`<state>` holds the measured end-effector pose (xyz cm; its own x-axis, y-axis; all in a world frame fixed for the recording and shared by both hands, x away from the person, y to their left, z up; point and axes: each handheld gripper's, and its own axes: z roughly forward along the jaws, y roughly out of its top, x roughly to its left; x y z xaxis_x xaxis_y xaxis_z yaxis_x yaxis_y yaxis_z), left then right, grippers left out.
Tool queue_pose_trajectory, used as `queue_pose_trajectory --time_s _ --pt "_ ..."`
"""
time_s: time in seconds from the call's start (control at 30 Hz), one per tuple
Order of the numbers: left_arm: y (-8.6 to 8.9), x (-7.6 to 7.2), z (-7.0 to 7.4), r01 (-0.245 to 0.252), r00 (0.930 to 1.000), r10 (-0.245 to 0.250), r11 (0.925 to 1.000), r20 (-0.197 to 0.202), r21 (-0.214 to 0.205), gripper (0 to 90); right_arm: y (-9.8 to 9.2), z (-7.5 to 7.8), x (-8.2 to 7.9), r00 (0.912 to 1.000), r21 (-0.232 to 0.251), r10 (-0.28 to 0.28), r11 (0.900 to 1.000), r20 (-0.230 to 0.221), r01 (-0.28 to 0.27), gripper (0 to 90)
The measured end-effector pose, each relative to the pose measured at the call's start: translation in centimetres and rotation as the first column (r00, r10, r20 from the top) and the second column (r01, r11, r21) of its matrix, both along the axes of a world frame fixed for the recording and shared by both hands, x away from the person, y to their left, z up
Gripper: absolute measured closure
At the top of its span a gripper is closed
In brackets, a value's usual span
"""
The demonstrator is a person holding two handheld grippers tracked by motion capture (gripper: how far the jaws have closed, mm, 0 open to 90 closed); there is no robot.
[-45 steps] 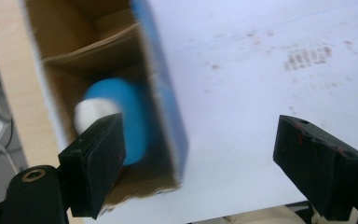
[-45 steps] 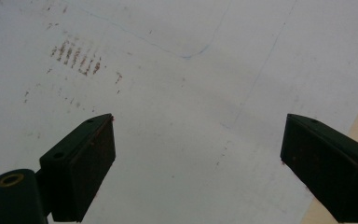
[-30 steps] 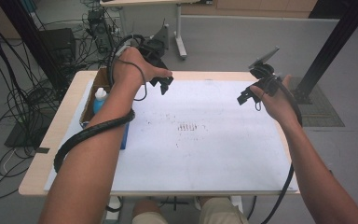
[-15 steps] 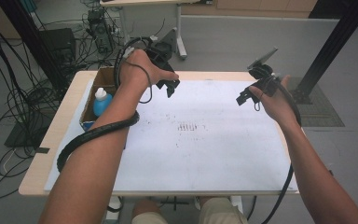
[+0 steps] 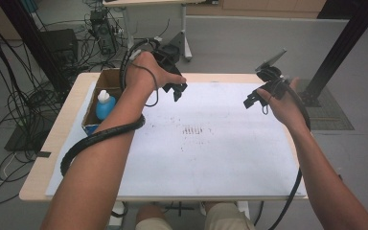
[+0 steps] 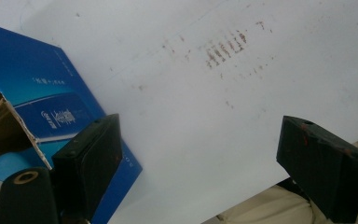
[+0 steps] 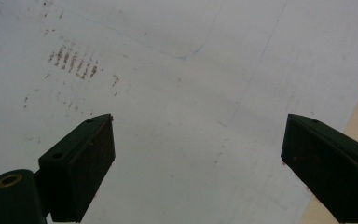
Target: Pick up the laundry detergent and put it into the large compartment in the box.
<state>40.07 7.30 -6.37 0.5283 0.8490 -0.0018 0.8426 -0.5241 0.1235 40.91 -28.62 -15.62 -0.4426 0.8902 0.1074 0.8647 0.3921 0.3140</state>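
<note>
- Surface (image 5: 67, 143): pale wooden top, largely covered by a big white sheet (image 5: 220, 158) that carries a patch of short reddish-brown marks (image 5: 191, 130) near its middle. This patch serves as the landmark below.
- Open brown cardboard box (image 5: 106, 79) with a blue printed side panel: stands at the surface's left edge, well to the left of the marks and a little beyond them. In the left gripper view the blue panel (image 6: 51, 112) sits just behind the near jaw.
- Blue plastic bottle with a white cap (image 5: 105, 104): upright inside the box, hence left of the marks. Judged to be the thing in hand, since it is the nearest item to the left tool.
- Left tool (image 5: 178, 89): held above the sheet, beyond the marks and slightly left of them, just right of the box. Jaws stand wide with nothing between them.
- Right tool (image 5: 252, 99): held above the sheet, to the right of the marks and a little beyond. Jaws also spread wide and empty; bare sheet lies between them in the right gripper view.
- Step, as judged: reach into the box for the bottle. To do it well: bring the left tool over the box opening, keep the jaws wide until they straddle the bottle body below the cap, avoid the cardboard wall, then close squarely and lift straight up. The right tool could steady the box if it shifts.
</note>
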Motion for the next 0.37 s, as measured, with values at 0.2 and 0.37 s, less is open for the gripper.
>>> queue_pose_trajectory --time_s 0.2,0.37 --pt "-0.14 0.01 -0.2 0.003 1.0 -0.003 1.0 -0.005 -0.001 14.6 -0.07 -0.04 -0.02 1.0 0.002 0.002 1.0 0.001 -0.002 9.8" --pt "-0.2 -0.06 -0.07 0.006 1.0 -0.006 1.0 -0.003 -0.004 14.5 0.01 -0.01 -0.11 1.0 0.003 0.007 1.0 0.004 -0.007 9.8"
